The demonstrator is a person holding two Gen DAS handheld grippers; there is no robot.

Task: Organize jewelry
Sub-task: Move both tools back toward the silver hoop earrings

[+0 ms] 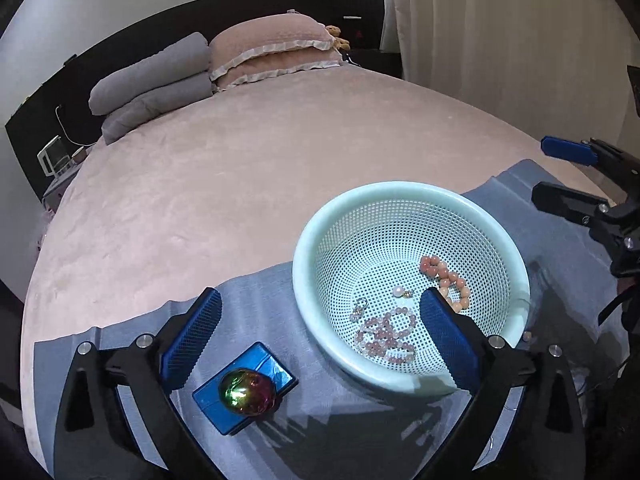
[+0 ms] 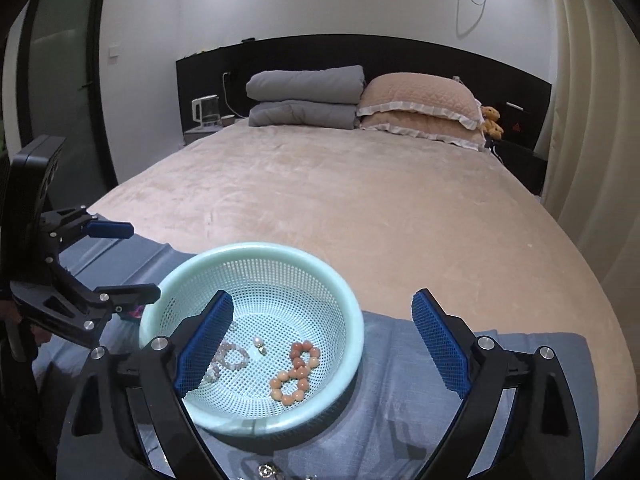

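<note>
A pale green mesh basket point(image 1: 400, 192) point(image 2: 256, 250) sits on a grey-blue cloth point(image 1: 260, 292) at the foot of the bed. In it lie an orange bead bracelet point(image 1: 448, 280) point(image 2: 296, 376), a pink bead bracelet point(image 1: 386, 336) point(image 2: 234, 356), a pearl pendant point(image 1: 400, 291) point(image 2: 258, 343) and a small silvery piece point(image 1: 359, 306). My left gripper point(image 1: 320, 338) point(image 2: 120, 261) is open, one finger over the basket, nothing between the pads. My right gripper point(image 2: 322, 344) point(image 1: 566, 176) is open above the basket's right side and holds nothing.
A blue box point(image 1: 276, 364) with an iridescent ball point(image 1: 248, 394) on it lies left of the basket. Small silvery pieces point(image 2: 266, 470) lie on the cloth near me. A loose bead point(image 1: 527, 336) lies beside the basket. Beyond stretches the pink bedspread point(image 2: 340, 200) with pillows point(image 2: 420, 108).
</note>
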